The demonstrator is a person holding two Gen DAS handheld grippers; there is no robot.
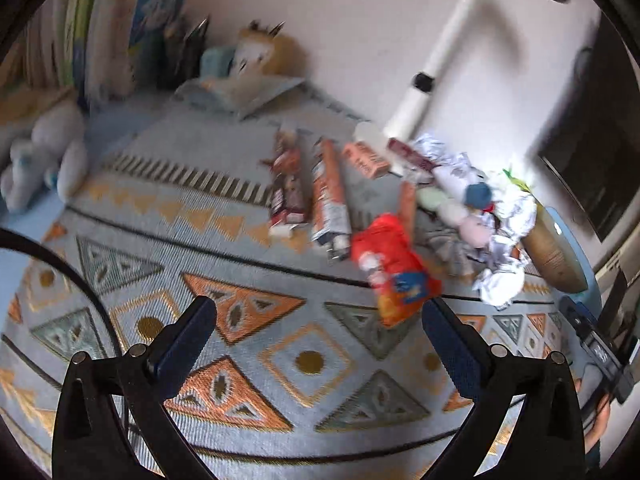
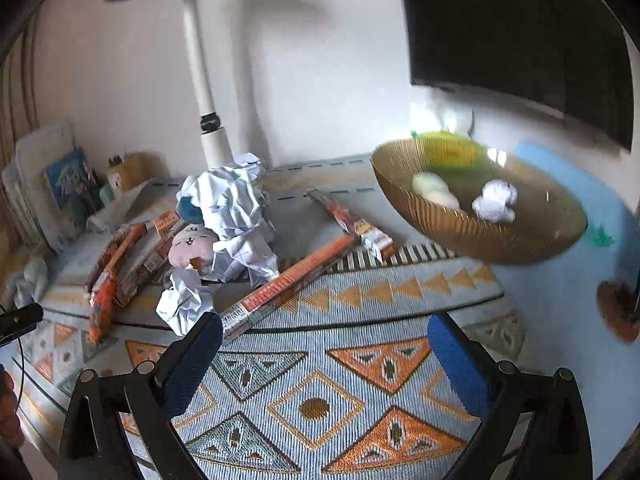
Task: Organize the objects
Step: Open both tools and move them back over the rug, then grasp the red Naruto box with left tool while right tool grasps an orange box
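A heap of crumpled paper (image 2: 236,216) lay on the patterned rug (image 2: 320,400), with a pink plush (image 2: 190,246) tucked against its left side and long snack boxes (image 2: 288,284) fanned out around it. Right of the heap a gold ribbed bowl (image 2: 480,236) appeared raised above the rug and held a paper ball (image 2: 496,200). A red snack bag (image 1: 396,268) lay near the heap's front. The left tongs (image 1: 320,340) and right tongs (image 2: 326,360) were both spread apart, holding nothing. A white lamp post (image 2: 200,80) stood behind the heap.
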